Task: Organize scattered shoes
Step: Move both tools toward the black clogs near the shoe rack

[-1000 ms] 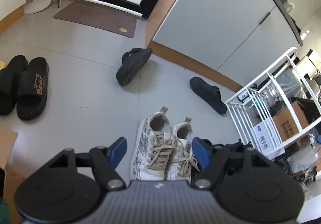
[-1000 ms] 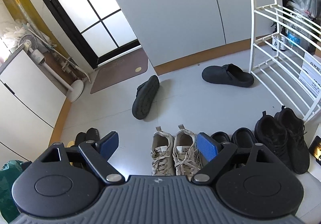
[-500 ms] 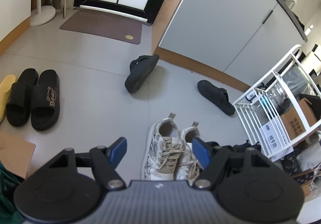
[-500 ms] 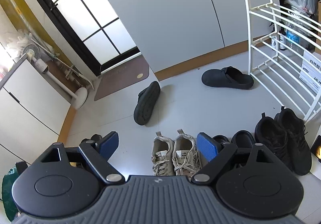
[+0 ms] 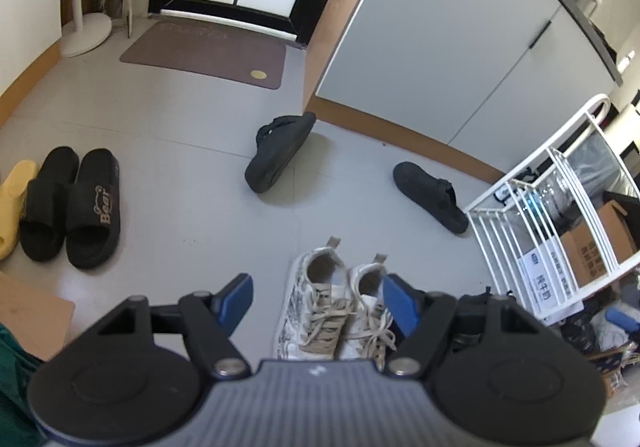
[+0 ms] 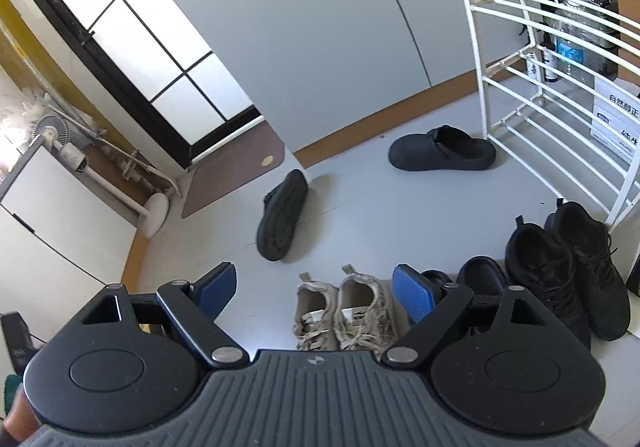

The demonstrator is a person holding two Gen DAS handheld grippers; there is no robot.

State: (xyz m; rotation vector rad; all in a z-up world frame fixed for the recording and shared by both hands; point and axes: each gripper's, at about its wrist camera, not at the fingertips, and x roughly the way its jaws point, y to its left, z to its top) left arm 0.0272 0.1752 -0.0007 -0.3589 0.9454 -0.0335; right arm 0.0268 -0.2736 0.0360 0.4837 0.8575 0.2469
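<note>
Jaws spread wide on both the left gripper [image 5: 318, 297] and right gripper [image 6: 314, 287]; neither grips anything. One black clog [image 6: 282, 221] lies tipped on its side mid-floor, its mate [image 6: 442, 149] upright near the white rack [image 6: 520, 95], well apart. White sneakers [image 6: 344, 311] sit paired below; black slides [image 5: 70, 209] paired at left, possibly touching a yellow one [image 5: 14, 203].
</note>
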